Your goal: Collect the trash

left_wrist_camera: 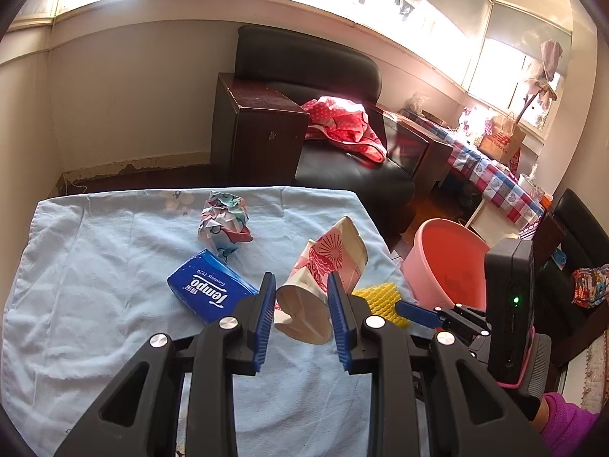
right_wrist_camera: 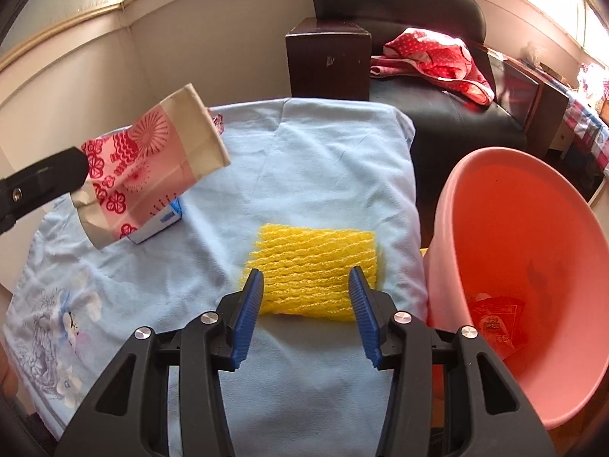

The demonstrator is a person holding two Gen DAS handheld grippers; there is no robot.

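My left gripper (left_wrist_camera: 300,293) is shut on a crushed pink-and-white paper cup (left_wrist_camera: 327,266) and holds it above the table; the cup also shows in the right wrist view (right_wrist_camera: 152,167). My right gripper (right_wrist_camera: 306,285) is open, its fingers on either side of a yellow foam net (right_wrist_camera: 314,266) that lies flat on the blue cloth; the net also shows in the left wrist view (left_wrist_camera: 380,299). A crumpled paper ball (left_wrist_camera: 224,221) and a blue Tempo tissue pack (left_wrist_camera: 209,289) lie on the cloth. A pink bin (right_wrist_camera: 514,266) stands right of the table with a red wrapper (right_wrist_camera: 495,323) inside.
The table is covered by a light blue cloth (right_wrist_camera: 312,175). A black armchair (left_wrist_camera: 323,114) with a red dotted cloth (left_wrist_camera: 342,125) stands behind the table. A dark wooden box (left_wrist_camera: 259,133) stands at its left side. The bin also shows in the left wrist view (left_wrist_camera: 449,262).
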